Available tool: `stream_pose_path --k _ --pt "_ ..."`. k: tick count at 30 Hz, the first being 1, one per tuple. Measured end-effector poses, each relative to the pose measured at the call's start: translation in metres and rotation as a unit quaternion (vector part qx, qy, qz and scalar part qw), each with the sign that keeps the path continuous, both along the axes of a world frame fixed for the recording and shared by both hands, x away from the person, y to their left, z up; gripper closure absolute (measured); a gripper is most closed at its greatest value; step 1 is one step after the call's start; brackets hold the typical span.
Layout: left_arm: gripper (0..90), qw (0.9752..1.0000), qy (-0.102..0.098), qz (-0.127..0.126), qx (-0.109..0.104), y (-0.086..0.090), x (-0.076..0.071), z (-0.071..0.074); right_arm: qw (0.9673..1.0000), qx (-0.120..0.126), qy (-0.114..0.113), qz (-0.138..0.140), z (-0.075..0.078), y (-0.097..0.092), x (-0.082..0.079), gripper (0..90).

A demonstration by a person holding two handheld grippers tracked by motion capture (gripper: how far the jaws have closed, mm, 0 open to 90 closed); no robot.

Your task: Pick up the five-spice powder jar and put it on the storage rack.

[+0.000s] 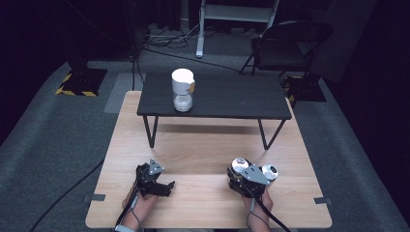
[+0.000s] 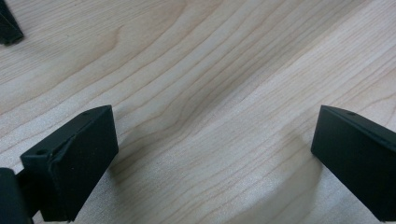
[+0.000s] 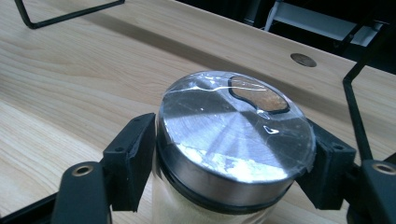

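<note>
Glass under a brushed-metal lid: the shaker jar point(image 3: 236, 149) in the right gripper point(image 3: 233, 163) looks rigid, smooth-sided and breakable, with pale powder inside, so I judge it moderately light but slippery, best taken just below the lid's rim where the pads can seat against the wall. That is about where the jaws stand now, one pad on each side of the jar, pressing on it right under the lid. The jar stands on the wooden table point(image 1: 203, 154) near its front edge, at roughly 4 o'clock from the table's middle. In the high view the same right gripper point(image 1: 241, 180) sits over it, so the jar reads as little more than a bright disc; the right gripper view gives the clear film stretched over the lid and a brown oval patch at the lid's 1 o'clock. The left gripper point(image 1: 162, 186) rests at about 8 o'clock on the table, and the left gripper view shows its jaws spread wide with bare wood grain between them. Farther back, at 12 o'clock, a small black bench point(image 1: 215, 96) carries another white-capped jar point(image 1: 183, 90).
</note>
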State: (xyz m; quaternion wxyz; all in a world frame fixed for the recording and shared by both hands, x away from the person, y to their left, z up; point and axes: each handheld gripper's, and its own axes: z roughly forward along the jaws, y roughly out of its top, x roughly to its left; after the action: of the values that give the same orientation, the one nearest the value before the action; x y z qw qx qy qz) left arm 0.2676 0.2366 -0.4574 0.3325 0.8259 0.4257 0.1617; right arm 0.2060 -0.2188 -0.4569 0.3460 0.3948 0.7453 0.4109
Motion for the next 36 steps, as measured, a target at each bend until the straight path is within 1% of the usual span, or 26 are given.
stream_pose_path --k 4,6,10,14,22,26,30,36 --pt "0.5 1.0000 0.000 0.000 0.000 0.000 0.000 0.000 1.0000 0.003 -0.003 0.000 -0.002 0.000 0.000 29.0" --pt "0.6 1.0000 0.000 0.000 0.000 0.000 0.000 0.000 1.0000 0.009 -0.002 0.002 -0.003 -0.001 0.000 29.1" --pt "0.5 1.0000 0.000 0.000 0.000 0.000 0.000 0.000 0.9999 0.017 0.001 0.002 -0.003 -0.002 0.001 29.1" --pt "0.5 1.0000 0.000 0.000 0.000 0.000 0.000 0.000 0.9998 0.018 0.009 0.002 -0.003 -0.002 0.004 29.0" --pt "0.5 1.0000 0.000 0.000 0.000 0.000 0.000 0.000 0.9997 0.020 0.012 0.006 -0.005 -0.004 0.007 29.3" --pt "0.5 1.0000 0.000 0.000 0.000 0.000 0.000 0.000 0.9994 0.028 0.017 0.007 -0.007 -0.006 0.009 29.9" --pt "0.5 1.0000 0.000 0.000 0.000 0.000 0.000 0.000 0.9990 0.035 0.026 0.004 -0.004 -0.007 0.010 30.6" --pt "0.5 1.0000 0.000 0.000 0.000 0.000 0.000 0.000 0.9987 0.040 0.032 0.002 -0.002 -0.007 0.011 31.0"
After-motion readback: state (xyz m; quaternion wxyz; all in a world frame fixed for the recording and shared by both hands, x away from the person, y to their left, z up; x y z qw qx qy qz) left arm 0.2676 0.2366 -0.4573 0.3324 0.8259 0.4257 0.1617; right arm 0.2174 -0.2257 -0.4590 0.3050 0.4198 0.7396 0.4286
